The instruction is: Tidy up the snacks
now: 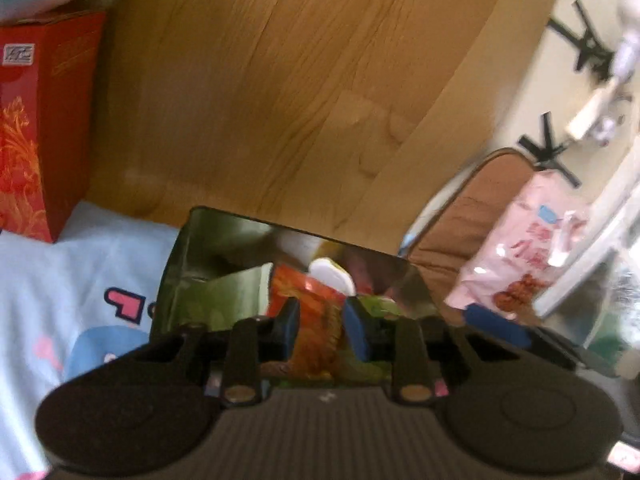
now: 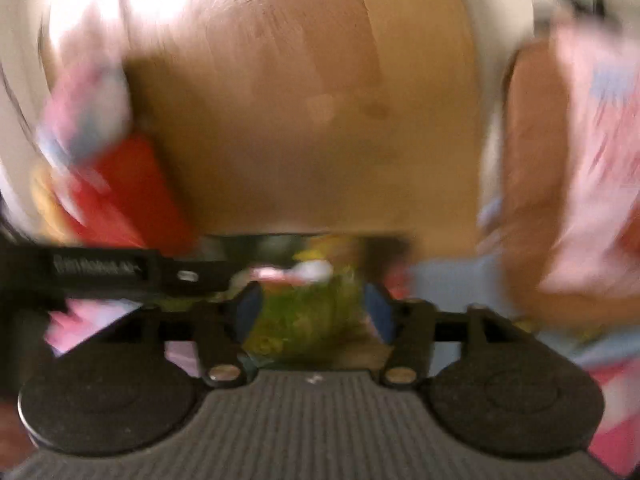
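Snack bag [image 1: 316, 320] clamped by left gripper [image 1: 322, 324], right gripper [image 2: 314, 312] gripping it too

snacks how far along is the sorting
Partway, it seems. The metal tin already holds several packets. The left hand-held gripper is shut on an orange snack packet at the tin. The pink snack bag still lies outside. The right wrist view is too blurred to judge.

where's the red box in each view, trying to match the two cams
Left wrist: the red box stands at the left edge, on the pale blue cloth against the wooden board.
Right wrist: a blurred red shape at left centre, probably the same box.
Shared landmark: the wooden board fills the upper middle of both views.
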Tool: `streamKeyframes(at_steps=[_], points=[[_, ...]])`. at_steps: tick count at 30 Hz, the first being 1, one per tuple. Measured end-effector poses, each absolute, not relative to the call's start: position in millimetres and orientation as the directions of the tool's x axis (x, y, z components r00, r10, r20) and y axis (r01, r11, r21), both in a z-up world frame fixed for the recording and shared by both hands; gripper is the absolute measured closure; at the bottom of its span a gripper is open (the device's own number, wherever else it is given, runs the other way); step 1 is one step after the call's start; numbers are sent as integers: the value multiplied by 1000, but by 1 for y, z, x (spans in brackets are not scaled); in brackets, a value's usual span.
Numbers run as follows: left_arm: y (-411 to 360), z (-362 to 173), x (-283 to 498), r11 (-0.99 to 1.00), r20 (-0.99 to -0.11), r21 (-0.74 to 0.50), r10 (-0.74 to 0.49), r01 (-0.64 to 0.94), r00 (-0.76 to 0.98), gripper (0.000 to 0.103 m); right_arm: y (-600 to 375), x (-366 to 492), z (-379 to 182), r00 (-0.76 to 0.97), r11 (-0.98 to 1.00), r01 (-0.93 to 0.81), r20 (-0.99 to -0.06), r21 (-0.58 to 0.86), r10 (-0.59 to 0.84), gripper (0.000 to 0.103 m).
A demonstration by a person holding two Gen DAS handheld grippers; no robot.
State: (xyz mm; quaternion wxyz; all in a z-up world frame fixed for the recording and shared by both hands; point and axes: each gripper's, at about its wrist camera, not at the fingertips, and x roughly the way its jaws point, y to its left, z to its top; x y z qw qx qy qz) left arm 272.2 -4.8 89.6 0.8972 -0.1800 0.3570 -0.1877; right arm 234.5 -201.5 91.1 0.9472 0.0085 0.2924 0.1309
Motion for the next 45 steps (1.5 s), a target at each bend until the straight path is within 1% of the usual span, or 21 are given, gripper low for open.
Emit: streamKeyframes(at_steps=[1,3,5,7,8,10,12,14,16,17,20,22,24,26,27,29,32,37,45], points=[[0,91,261,864,-555,-453,-466,220,689,77,-209,223,94,809,964,-246,-528,95,259,41],[13,90,239,857,-528,-452,-481,248,700,74,-231,195,95,821,952,-261,-481,162,307,41],[24,83,222,846,-527,-462,-502,265,685,73,-239,166,88,800,925,-307,-465,225,379,41],[30,73,214,850,-560,-459,-504,259,658,70,-237,148,71,762,911,-344,-500,226,412,41],[29,64,215,851,-586,-462,-503,249,635,68,-231,145,61,732,906,-365,-535,215,422,41],[27,49,221,851,-634,-481,-504,211,587,68,-213,148,44,686,899,-393,-589,194,427,40],[25,39,225,828,-645,-525,-538,198,543,68,-198,158,32,642,885,-420,-623,203,447,34],[21,34,224,825,-655,-530,-546,198,522,68,-185,167,25,611,872,-444,-643,205,462,28],[14,31,226,825,-666,-526,-550,207,504,68,-174,173,20,590,869,-455,-665,193,457,28],[10,27,227,824,-676,-528,-554,204,487,71,-172,173,20,600,871,-454,-659,186,453,26],[7,22,219,832,-674,-511,-543,214,501,70,-163,168,20,599,869,-464,-663,170,449,28],[9,22,217,830,-673,-516,-545,210,500,71,-156,160,19,616,879,-459,-666,130,421,32],[15,23,210,829,-673,-518,-546,208,498,72,-152,152,20,630,884,-454,-663,108,404,41],[20,23,200,831,-671,-514,-545,215,503,73,-154,141,21,632,881,-455,-650,130,423,47],[23,23,194,833,-669,-510,-542,216,508,73,-155,137,21,629,878,-457,-645,143,433,48],[29,23,182,836,-668,-505,-536,214,517,73,-152,131,21,620,868,-470,-639,162,455,49],[37,24,163,843,-668,-494,-525,213,527,73,-143,117,24,610,852,-501,-636,153,473,50],[48,24,138,831,-656,-511,-543,222,524,74,-137,94,26,596,833,-528,-628,165,501,50],[48,25,121,819,-649,-518,-564,246,510,75,-134,68,27,619,848,-504,-616,165,487,50]])
